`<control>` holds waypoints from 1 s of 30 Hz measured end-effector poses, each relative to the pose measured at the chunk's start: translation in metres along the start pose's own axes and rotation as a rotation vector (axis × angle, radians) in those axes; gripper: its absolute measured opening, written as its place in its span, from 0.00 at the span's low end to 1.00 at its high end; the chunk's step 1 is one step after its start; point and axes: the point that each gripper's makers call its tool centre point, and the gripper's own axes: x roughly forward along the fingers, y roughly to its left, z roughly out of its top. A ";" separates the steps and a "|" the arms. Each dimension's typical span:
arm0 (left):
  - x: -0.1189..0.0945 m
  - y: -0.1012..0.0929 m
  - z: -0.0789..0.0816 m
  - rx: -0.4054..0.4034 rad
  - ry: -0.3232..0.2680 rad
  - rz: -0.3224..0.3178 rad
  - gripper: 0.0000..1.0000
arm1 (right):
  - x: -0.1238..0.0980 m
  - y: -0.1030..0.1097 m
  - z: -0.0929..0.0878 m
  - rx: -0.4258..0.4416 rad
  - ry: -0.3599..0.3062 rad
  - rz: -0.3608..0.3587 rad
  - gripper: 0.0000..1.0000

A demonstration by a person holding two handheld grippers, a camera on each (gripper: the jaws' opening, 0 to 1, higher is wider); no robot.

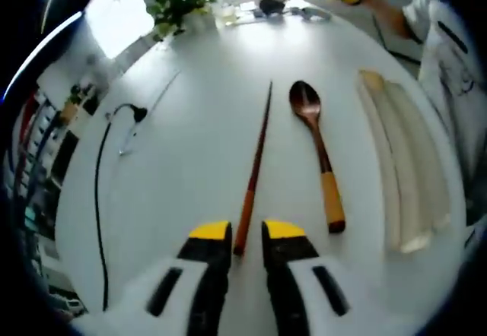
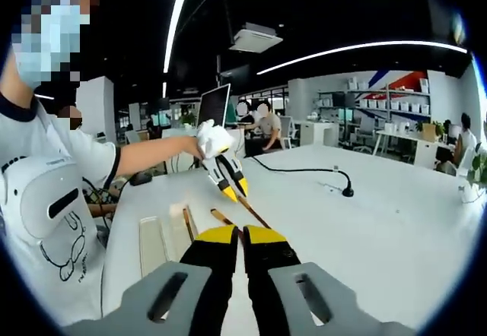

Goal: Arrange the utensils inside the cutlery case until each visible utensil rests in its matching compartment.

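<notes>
Left gripper view, left gripper (image 1: 247, 233) jaws astride slim wooden chopstick (image 1: 255, 165), right gripper (image 2: 242, 235) jaws together.

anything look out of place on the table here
Yes: the chopstick and the wooden spoon lie loose on the white table, beside the cutlery case rather than in its compartments. The left gripper straddles the chopstick's end.

A dark wooden chopstick (image 1: 255, 165) and spoon (image 1: 316, 150) lie parallel; the pale cutlery case (image 1: 403, 169) lies at 3 o'clock.
</notes>
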 end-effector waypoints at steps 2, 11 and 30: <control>0.004 -0.002 0.001 0.002 0.018 -0.009 0.16 | -0.003 0.000 0.000 0.003 -0.002 -0.003 0.02; 0.015 0.003 -0.002 -0.037 0.078 -0.062 0.16 | -0.006 0.003 -0.003 0.044 -0.038 -0.005 0.02; 0.016 0.004 -0.010 0.009 0.354 -0.231 0.13 | -0.011 0.014 -0.007 0.118 -0.088 0.009 0.02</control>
